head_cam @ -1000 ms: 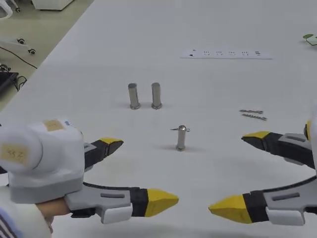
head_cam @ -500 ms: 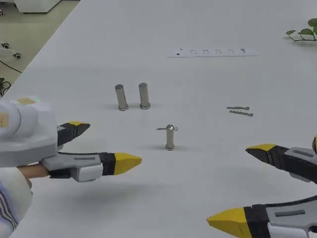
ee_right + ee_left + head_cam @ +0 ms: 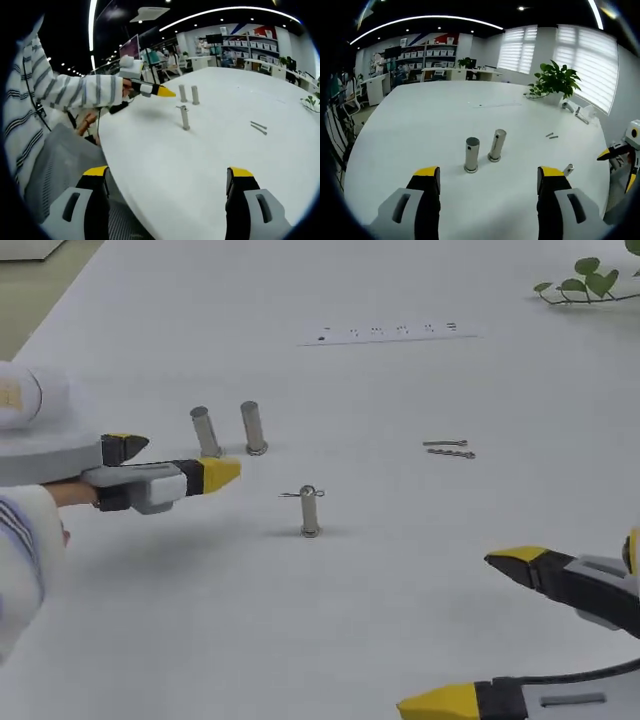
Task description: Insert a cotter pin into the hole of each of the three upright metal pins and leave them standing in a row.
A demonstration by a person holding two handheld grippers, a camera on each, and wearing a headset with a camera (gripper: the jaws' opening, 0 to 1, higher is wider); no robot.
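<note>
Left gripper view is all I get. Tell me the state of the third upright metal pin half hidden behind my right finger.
Observer: In the head view that lone silver upright metal pin already carries a thin wire cotter pin crosswise through its top.
Operator: Report the right gripper.
Observer: The right gripper has its yellow-tipped fingers wide apart, with nothing between them.
Operator: Give me my own gripper's height.
Observer: From the head view, the left gripper is held clear above the white table, with its shadow on the surface beneath.
</note>
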